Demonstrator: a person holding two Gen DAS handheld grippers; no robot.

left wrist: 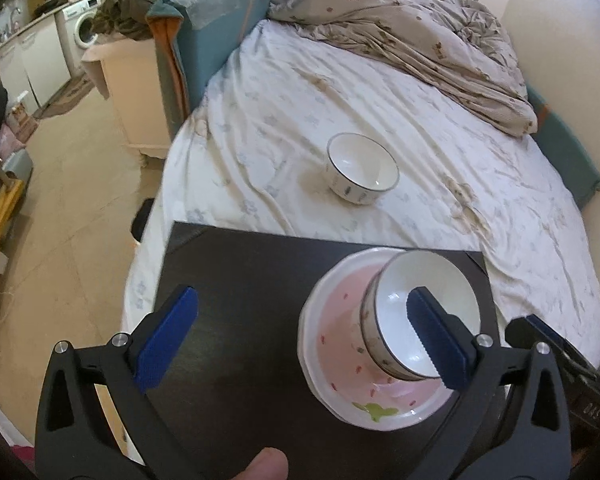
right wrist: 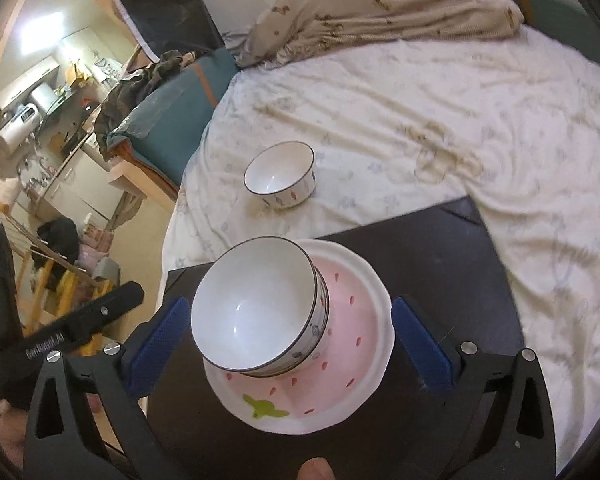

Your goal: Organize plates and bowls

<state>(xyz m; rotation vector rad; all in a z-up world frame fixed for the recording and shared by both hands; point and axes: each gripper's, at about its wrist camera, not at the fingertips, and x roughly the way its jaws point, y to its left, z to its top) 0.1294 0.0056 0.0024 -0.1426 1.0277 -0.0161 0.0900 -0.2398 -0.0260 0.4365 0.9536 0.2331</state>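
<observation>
I see a glossy white bowl (right wrist: pixel 256 312) seated in the scalloped pink plate (right wrist: pixel 356 344). Both the left gripper (left wrist: pixel 300 336) and the right gripper (right wrist: pixel 288 344) gape wide, empty. Only the left view shows a washing machine (left wrist: pixel 85 26).

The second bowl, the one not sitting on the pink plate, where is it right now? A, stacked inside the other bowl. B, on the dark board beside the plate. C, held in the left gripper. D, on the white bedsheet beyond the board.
D: the second bowl stands alone on the white bedsheet past the far edge of the dark board, apart from the pink plate and touched by neither gripper.
</observation>
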